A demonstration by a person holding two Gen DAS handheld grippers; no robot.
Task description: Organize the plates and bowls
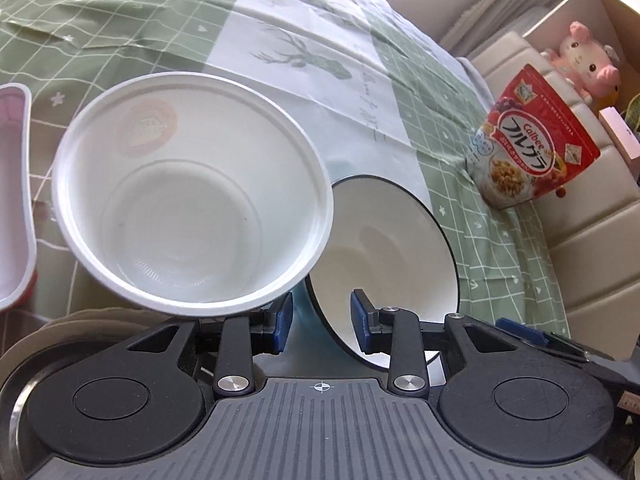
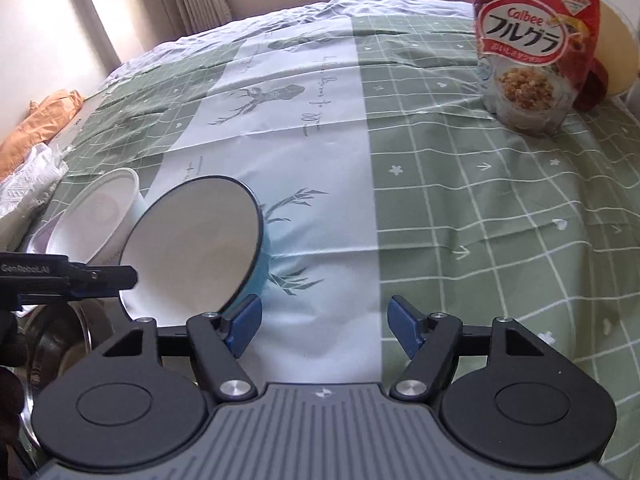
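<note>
The blue bowl point(image 2: 192, 244) with the white inside and dark rim stood tipped on edge, its mouth facing the right-wrist camera and slanted up to the right, above the pale centre strip of the green checked tablecloth point(image 2: 480, 220). The left gripper point(image 1: 322, 322) had that bowl's rim between its blue pads point(image 1: 362, 322), set fairly narrow; from its own camera the rim point(image 1: 320, 320) ran down through the gap, and the right pad lay inside the bowl. Whether the pads actually pressed on the rim could not be told for sure, though the bowl hung tilted with nothing else seen bearing it. In the right-wrist view that same gripper point(image 2: 100, 276) reached in from the left to the bowl's lower left rim.

The right gripper point(image 2: 324, 330) was parted wide with only cloth showing between its fingers; its left pad point(image 2: 244, 326) sat just beside the bowl's lower edge, touching or not I could not tell.

Behind the blue bowl a white plastic bowl point(image 1: 192, 192) leaned, mouth toward the left camera, its rim overlapping the blue one. A pink-rimmed dish point(image 1: 16, 184) lay at the far left and a grey metal plate point(image 1: 28, 352) below it. Farther off a red cereal bag point(image 2: 528, 40) stood upright on the cloth, with a pink plush toy point(image 1: 588, 60) beyond.
</note>
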